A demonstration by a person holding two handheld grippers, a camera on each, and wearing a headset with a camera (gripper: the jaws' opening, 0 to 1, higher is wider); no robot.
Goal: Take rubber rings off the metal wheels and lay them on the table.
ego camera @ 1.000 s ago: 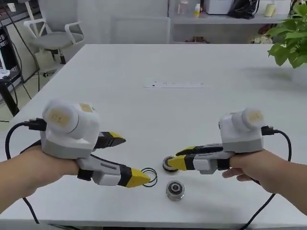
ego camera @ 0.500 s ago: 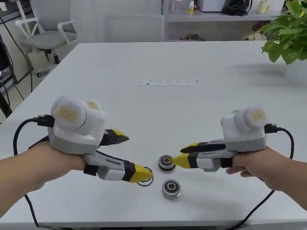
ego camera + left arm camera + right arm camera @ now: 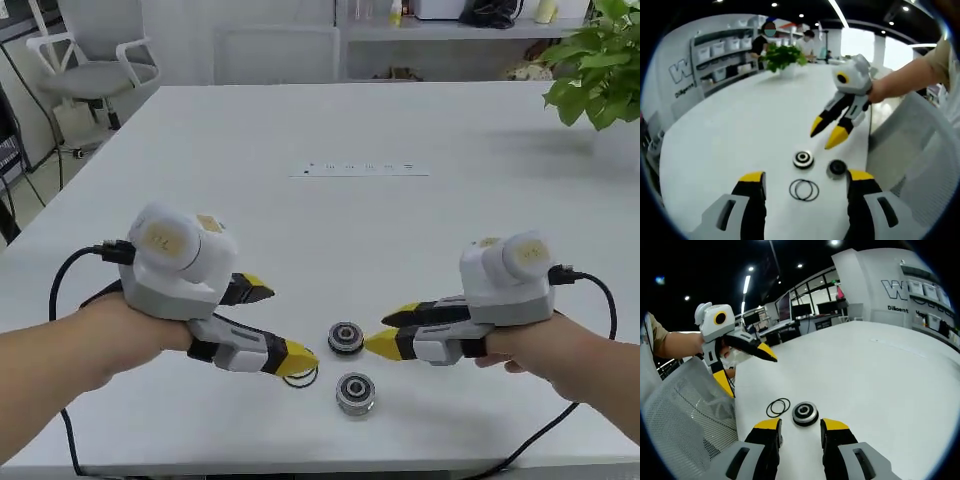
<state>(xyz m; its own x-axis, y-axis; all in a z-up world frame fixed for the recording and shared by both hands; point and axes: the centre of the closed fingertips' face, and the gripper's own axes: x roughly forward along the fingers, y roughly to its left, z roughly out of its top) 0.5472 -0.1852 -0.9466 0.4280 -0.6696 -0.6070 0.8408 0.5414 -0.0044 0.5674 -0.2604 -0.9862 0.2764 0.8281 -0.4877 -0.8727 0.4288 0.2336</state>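
Head view: left gripper (image 3: 290,328) partly hides the rubber rings (image 3: 303,383).

Two metal wheels (image 3: 346,338) and two loose rubber rings (image 3: 804,190) lie on one table (image 3: 400,230).

Setting: office-style lab. Before you: broad white bench (image 3: 450,230), swivel chair (image 3: 95,75), potted plant (image 3: 590,60), wall shelves (image 3: 722,55) of storage bins, recessed ceiling spotlights.

On the table (image 3: 450,200), rubber rings (image 3: 804,190) lie left of the near wheel (image 3: 355,392) and far wheel (image 3: 346,338).
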